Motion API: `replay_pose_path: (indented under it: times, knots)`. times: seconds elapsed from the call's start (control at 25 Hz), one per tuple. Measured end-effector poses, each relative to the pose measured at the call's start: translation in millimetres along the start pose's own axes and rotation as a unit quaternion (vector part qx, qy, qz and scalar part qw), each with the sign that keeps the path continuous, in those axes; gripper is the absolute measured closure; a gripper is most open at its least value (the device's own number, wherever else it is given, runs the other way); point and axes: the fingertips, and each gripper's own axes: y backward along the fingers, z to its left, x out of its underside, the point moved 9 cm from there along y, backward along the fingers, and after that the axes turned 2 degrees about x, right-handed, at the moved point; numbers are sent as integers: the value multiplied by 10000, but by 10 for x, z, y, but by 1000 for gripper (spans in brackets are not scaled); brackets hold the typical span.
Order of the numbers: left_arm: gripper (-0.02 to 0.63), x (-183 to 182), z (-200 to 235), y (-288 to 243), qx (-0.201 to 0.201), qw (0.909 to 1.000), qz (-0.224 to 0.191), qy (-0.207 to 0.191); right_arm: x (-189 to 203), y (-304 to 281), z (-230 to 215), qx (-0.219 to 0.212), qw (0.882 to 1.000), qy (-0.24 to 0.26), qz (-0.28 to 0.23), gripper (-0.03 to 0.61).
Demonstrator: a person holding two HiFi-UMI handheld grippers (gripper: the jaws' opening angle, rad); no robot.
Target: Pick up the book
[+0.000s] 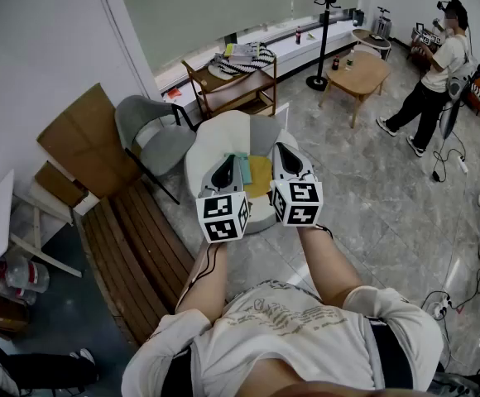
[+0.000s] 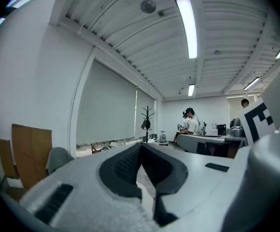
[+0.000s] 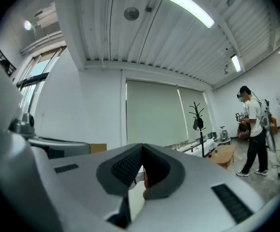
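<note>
Lying on white table (image 1: 222, 136): yellow book (image 1: 261, 177), teal book (image 1: 245, 170).

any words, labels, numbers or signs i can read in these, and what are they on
No text can be read in any view.
On the marker cubes: black-and-white square patterns only, no letters or digits.
On the shirt: a faint print, too blurred to read.
On the yellow book and the teal item on the round table: too small to show any title.
</note>
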Motion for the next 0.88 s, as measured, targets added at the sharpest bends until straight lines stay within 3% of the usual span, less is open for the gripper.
replay_pose_path:
  times: [0.24,0.48,0.88]
  knots:
    - [594,19,8,0,-1,10000,-6,-33,33,-2,-55,24,9999,-118,27,552]
    - [594,-19,99,37,141,9995,-19,277,51,-6,34,-2,9998,-185,72,552]
    - [594,-27,381,138,147,9998,-69,110,57,-66,259,168,9997,-196,-15,552]
